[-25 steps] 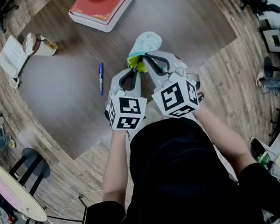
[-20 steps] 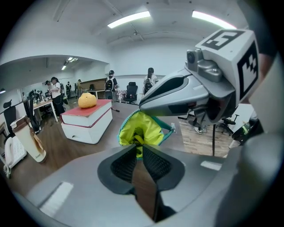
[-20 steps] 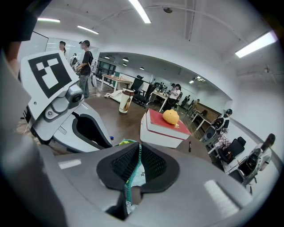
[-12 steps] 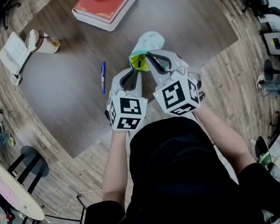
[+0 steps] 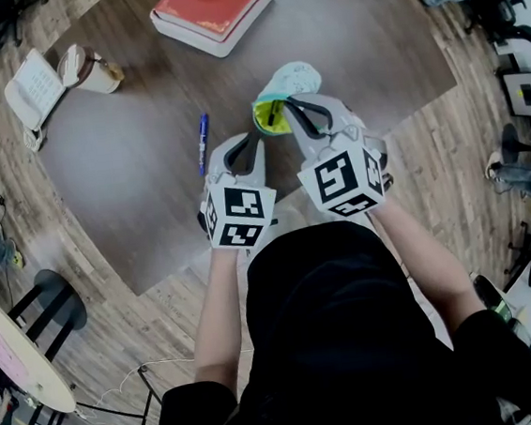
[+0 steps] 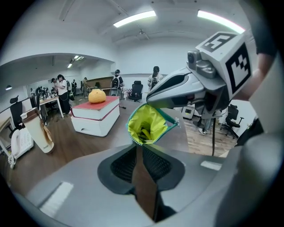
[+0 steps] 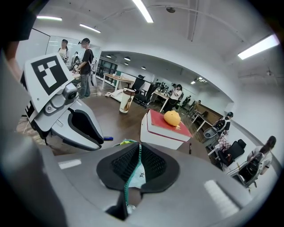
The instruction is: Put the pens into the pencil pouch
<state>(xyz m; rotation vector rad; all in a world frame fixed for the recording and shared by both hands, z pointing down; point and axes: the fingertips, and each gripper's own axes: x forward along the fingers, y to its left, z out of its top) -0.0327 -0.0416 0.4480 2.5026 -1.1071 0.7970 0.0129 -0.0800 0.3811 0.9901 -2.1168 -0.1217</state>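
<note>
Holding the pencil pouch [image 5: 287, 80] over the dark table [image 5: 121, 184] from two sides, its mouth gaping toward the near edge and showing yellow-green lining; clamping the teal zipper edge and star-print fabric in the right gripper [image 7: 136, 146], jaws pressed nearly together on it; nipping the opposite rim with the tips of the left gripper [image 6: 137, 145], jaws almost closed; leaving a blue pen [image 5: 203, 143] lying on the table just left of the left gripper, outside the pouch

I get bright, even light from ceiling strip lamps [image 6: 134, 17], glaring white in both gripper views. Shadows on the table [image 5: 129, 174] are faint. Fisheye bends every edge, corners go black; the left gripper [image 6: 138, 145] looks soft close up.
</note>
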